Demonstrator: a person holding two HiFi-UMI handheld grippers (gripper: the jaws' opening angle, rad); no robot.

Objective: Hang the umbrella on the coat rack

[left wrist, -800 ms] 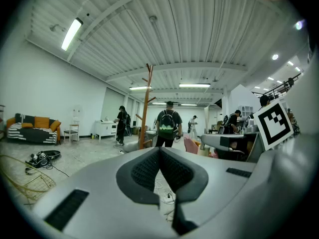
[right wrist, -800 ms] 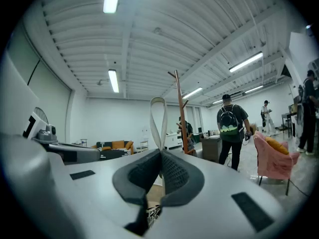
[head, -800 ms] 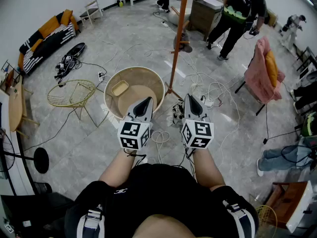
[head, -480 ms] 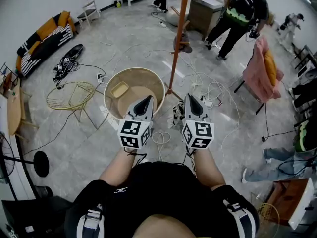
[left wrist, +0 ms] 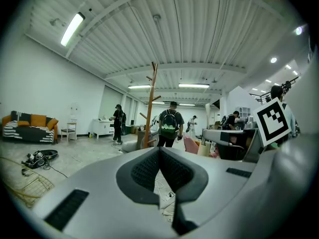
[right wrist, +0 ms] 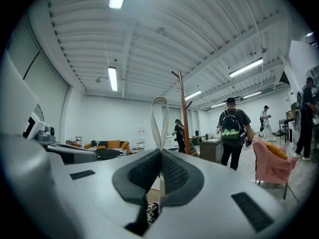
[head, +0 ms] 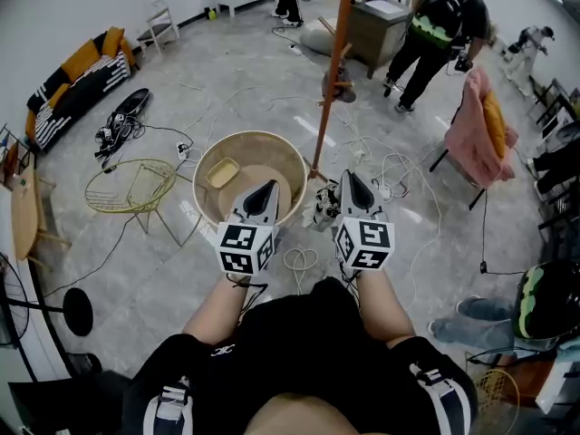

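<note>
Near rack (head: 328, 89) base | right gripper (head: 348, 179) pinches umbrella (head: 323, 208) strap (right wrist: 159, 116), likely soft, light; best hold | left gripper (head: 268, 187) clenched, empty

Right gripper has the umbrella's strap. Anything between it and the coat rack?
Nothing visible stands in the way. The right gripper is shut on the strap loop, and the coat rack rises just ahead. Loose cables lie by its base; the round tub sits to the left.

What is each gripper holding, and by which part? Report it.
The right gripper holds the umbrella by its strap loop, pinched near the loop's base. The left gripper is shut on nothing.
</note>
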